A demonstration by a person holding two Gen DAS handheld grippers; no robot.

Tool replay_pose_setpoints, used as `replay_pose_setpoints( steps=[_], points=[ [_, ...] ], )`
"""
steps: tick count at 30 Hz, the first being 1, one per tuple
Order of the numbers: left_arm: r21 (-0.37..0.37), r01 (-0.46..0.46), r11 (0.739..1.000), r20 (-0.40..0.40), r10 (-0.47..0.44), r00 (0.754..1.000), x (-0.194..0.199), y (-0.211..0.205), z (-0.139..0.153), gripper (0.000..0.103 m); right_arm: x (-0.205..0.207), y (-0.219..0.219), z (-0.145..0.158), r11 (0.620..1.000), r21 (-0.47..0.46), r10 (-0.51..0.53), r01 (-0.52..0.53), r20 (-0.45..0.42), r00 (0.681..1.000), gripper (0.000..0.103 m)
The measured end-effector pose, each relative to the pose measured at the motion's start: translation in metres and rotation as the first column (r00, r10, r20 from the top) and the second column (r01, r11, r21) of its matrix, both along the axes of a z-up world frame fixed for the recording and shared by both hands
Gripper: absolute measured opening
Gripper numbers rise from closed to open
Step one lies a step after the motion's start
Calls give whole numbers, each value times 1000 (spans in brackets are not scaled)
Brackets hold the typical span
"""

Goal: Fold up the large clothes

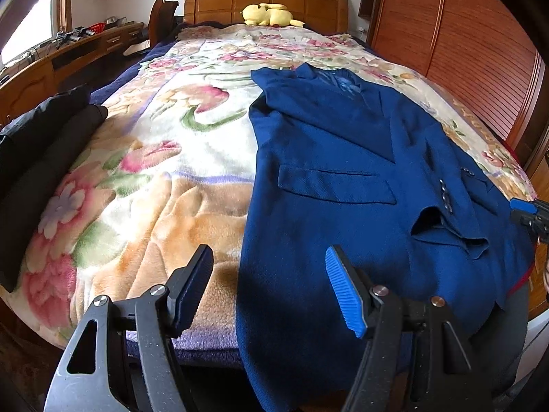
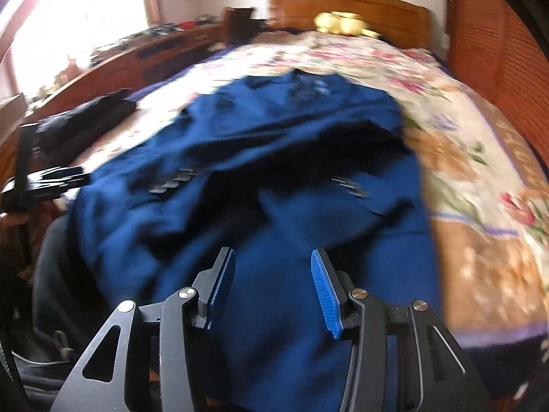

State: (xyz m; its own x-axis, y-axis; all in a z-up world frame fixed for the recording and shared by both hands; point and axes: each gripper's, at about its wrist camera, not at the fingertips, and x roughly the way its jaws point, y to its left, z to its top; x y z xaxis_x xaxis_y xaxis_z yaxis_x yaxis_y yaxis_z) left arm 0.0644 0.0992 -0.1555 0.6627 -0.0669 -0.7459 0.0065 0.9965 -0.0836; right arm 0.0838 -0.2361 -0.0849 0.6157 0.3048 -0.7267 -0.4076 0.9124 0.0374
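A dark blue suit jacket [image 1: 343, 178] lies face up on the floral blanket [image 1: 164, 158], collar toward the headboard, its hem hanging over the bed's foot edge. One sleeve is folded across its front. My left gripper [image 1: 271, 285] is open and empty, hovering over the jacket's lower left edge. My right gripper [image 2: 272, 281] is open and empty above the jacket's lower part [image 2: 274, 178]; this view is motion-blurred. The right gripper's tip also shows at the right edge of the left wrist view [image 1: 530, 213], and the left gripper shows at the left of the right wrist view [image 2: 51, 178].
Dark folded clothes [image 1: 41, 158] lie on the bed's left side. A yellow plush toy [image 1: 269, 14] sits by the wooden headboard [image 1: 267, 1]. A wooden slatted wardrobe [image 1: 463, 41] runs along the right; a long wooden desk [image 1: 68, 55] with clutter stands at left.
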Motion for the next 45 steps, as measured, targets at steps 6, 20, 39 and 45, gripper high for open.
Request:
replay_pose_setpoints(
  steps=[6,20,39,45],
  points=[
    [11,-6,1000,-16,6,1000,3,1,-4,69,16,-35,-9,989,-65,-137,136,-7,991,49],
    [15,4,1000,-27,-4,1000,0,4,-7,69,32,-50,-27,977,-92,-199,192,-67,978,59],
    [-17,73,997,-66,-74,995,-17,12,-9,33,24,-55,-23,996,-63,-72,62,-184,980,47],
    [-36,73,997,-83,-76,994,-22,16,-12,33,14,-64,-19,996,-50,-78,70,-181,980,45]
  ],
)
